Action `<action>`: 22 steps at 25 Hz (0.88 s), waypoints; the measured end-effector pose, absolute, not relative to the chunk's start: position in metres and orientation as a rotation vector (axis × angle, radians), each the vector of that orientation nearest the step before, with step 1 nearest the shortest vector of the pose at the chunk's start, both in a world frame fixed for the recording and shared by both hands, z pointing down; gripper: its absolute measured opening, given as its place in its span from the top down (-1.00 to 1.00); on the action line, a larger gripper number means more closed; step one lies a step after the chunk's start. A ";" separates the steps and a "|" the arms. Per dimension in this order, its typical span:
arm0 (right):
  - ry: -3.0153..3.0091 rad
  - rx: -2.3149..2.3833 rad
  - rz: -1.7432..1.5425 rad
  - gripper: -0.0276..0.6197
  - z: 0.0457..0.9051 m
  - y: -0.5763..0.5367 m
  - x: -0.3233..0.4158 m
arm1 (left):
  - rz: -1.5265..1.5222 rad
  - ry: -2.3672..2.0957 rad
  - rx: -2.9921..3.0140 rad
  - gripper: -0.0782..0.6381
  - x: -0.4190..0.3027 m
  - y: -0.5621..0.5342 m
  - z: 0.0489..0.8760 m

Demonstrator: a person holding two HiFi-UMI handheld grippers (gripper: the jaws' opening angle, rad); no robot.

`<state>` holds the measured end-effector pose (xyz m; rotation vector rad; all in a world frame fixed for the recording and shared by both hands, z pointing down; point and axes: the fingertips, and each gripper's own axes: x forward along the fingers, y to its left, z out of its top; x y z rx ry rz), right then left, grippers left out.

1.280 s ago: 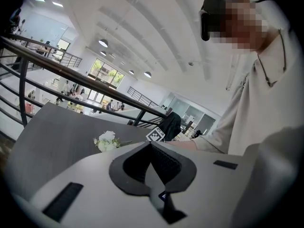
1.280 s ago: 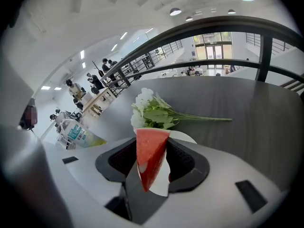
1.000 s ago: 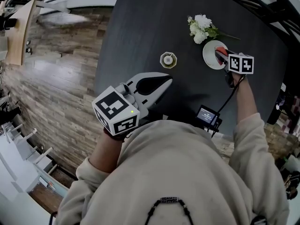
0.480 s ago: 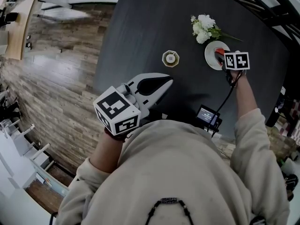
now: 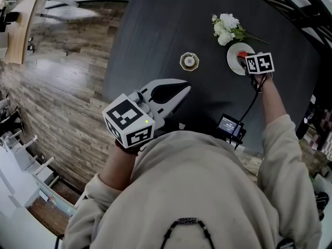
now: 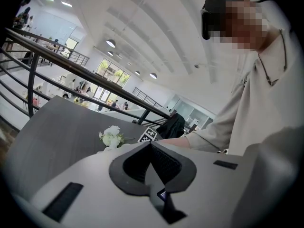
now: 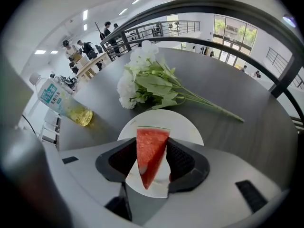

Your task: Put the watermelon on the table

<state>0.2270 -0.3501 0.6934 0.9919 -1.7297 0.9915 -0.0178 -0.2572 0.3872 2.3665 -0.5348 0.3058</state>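
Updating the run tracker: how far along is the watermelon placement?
Done: the watermelon slice is grasped, the right gripper closed on both its sides. In hand: holding it over the white plate on the table. Remaining: set it down, open, withdraw. The left gripper is shut, empty.

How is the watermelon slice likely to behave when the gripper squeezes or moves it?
The watermelon looks soft and wet, so the right gripper may crush it or let it slip. Its thin tip seems fragile and could break. Being a flat wedge, it should hardly roll on the plate.
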 end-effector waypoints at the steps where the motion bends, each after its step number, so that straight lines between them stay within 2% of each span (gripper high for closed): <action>1: -1.730 0.996 0.996 0.29 0.694 -0.350 0.227 | 0.306 -0.536 2.365 0.79 -0.019 -0.257 0.387; 9: -1.733 1.012 1.018 0.29 0.697 -0.350 0.225 | 0.331 -0.520 2.357 0.79 -0.019 -0.255 0.389; 11: -1.730 1.021 1.029 0.27 0.696 -0.350 0.225 | 0.333 -0.522 2.356 0.79 -0.020 -0.254 0.388; 14: -1.738 1.041 1.029 0.14 0.689 -0.352 0.225 | 0.334 -0.526 2.356 0.79 -0.024 -0.255 0.386; 22: -1.783 1.113 1.068 0.14 0.668 -0.351 0.231 | 0.344 -0.446 2.384 0.79 -0.011 -0.255 0.384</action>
